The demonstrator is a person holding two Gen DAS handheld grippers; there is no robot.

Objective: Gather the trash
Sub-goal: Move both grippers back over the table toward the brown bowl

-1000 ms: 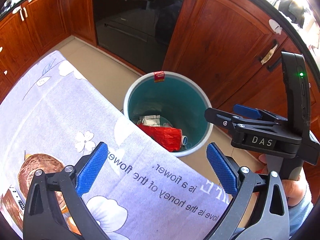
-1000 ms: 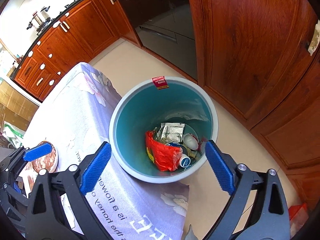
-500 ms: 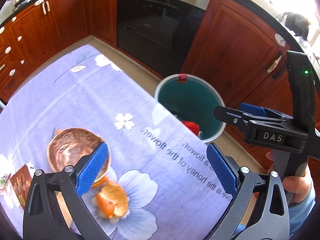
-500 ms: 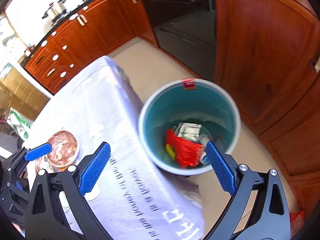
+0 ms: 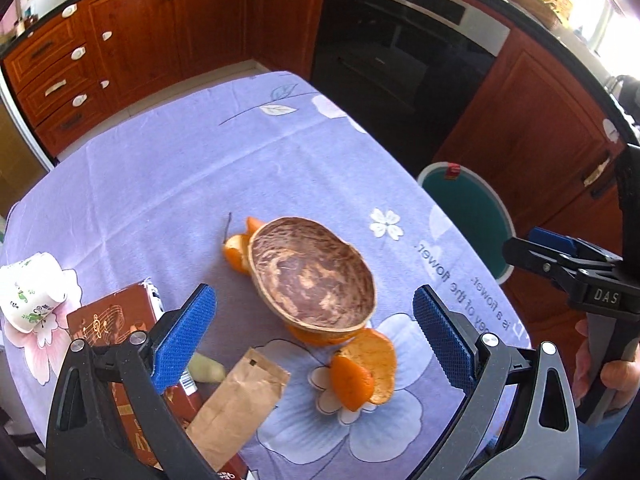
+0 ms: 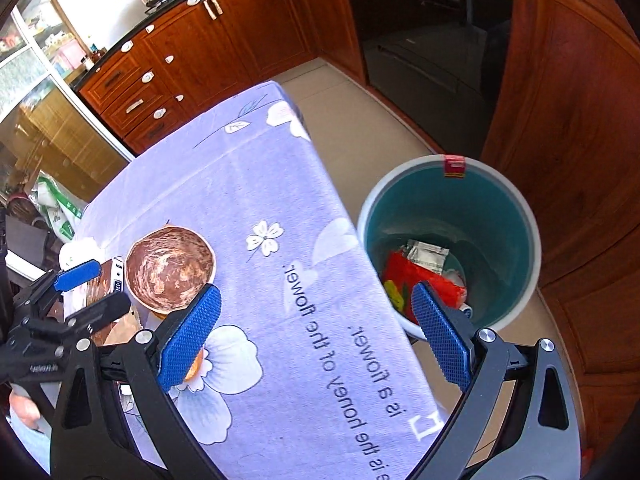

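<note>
On the lilac floral-cloth counter (image 5: 248, 168) | left gripper (image 5: 312, 332) jaws spread, empty, aimed at orange peel scraps (image 5: 362, 368) | right gripper (image 6: 316, 332) jaws spread, empty, held beside teal plastic trash bin (image 6: 500, 216) for drops

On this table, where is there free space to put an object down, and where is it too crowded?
The far half of the purple tablecloth, beyond the brown bowl, is bare to the edges. The strip between the bowl and the bin holds only printed text. The near left corner is crowded: orange peel, paper packet, brown box and overturned cup lie close together.
</note>
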